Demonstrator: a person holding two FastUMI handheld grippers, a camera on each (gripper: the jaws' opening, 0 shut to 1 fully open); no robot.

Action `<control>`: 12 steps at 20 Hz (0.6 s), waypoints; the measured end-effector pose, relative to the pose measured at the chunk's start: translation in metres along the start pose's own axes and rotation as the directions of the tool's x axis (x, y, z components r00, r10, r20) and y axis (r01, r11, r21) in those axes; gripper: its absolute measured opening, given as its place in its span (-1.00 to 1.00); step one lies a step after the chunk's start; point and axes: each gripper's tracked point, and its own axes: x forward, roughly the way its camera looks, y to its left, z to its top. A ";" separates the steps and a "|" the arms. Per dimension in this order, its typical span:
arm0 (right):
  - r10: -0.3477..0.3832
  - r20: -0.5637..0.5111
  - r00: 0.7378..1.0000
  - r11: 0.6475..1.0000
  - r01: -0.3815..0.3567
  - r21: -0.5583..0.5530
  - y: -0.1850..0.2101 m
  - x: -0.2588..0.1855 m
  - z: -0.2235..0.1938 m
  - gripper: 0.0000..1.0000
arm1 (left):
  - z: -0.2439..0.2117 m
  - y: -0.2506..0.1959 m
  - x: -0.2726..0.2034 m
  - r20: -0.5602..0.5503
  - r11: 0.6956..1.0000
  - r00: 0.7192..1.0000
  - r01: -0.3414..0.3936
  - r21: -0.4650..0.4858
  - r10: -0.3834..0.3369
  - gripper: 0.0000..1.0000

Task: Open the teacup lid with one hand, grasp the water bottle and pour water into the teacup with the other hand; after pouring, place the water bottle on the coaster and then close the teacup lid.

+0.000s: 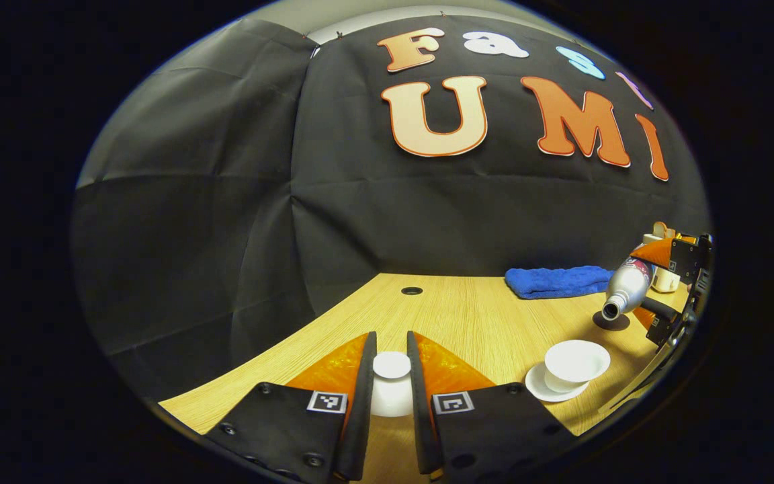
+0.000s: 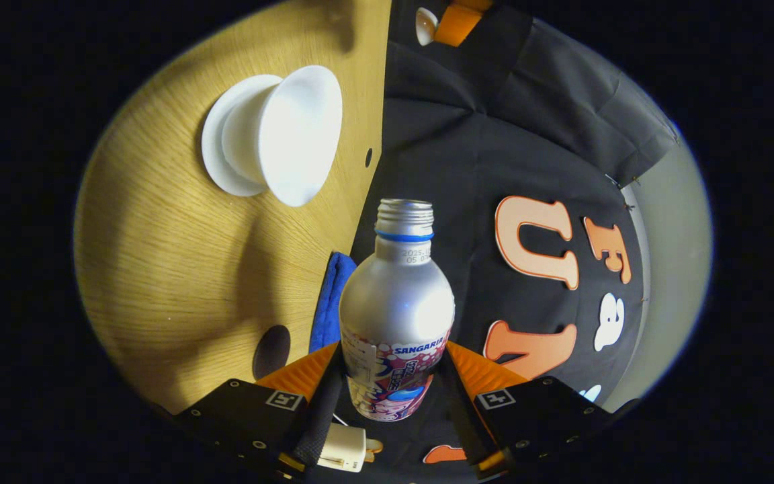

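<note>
My left gripper (image 1: 391,341) is shut on the white teacup lid (image 1: 392,376), held above the wooden table (image 1: 467,323). The open white teacup (image 1: 575,363) stands on its saucer (image 1: 536,388) to the right. Beyond it, the right gripper (image 1: 669,282) holds the silver water bottle (image 1: 625,286) tilted, its uncapped mouth pointing down toward the cup; no stream shows. In the right gripper view, the right gripper (image 2: 394,353) is shut on the bottle (image 2: 397,302). The teacup (image 2: 293,134) and saucer (image 2: 214,144) lie ahead to the left. A dark round coaster (image 1: 612,323) (image 2: 273,349) lies under the bottle.
A folded blue cloth (image 1: 558,281) (image 2: 330,299) lies at the back of the table by the wall. A small cable hole (image 1: 412,291) sits near the far edge. A small white object (image 2: 343,447) stands behind the bottle. The left gripper (image 2: 451,20) with the lid (image 2: 425,23) appears far off.
</note>
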 end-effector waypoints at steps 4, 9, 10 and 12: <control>-0.028 0.019 0.999 0.999 0.029 -0.045 -0.010 0.004 -0.001 0.58 | -0.001 0.005 -0.001 0.004 1.000 1.000 -0.009 -0.001 0.009 -0.36; -0.055 0.035 0.998 0.994 0.058 -0.092 -0.025 0.006 0.001 0.58 | 0.003 0.006 -0.003 0.017 1.000 1.000 -0.001 -0.016 0.002 -0.36; -0.060 0.036 0.998 0.993 0.064 -0.099 -0.028 0.006 0.000 0.58 | 0.003 0.006 -0.004 0.019 1.000 1.000 -0.001 -0.016 0.002 -0.36; -0.073 0.040 0.997 0.990 0.078 -0.114 -0.035 0.008 -0.004 0.57 | 0.005 0.010 -0.006 0.022 1.000 1.000 -0.004 -0.018 0.004 -0.36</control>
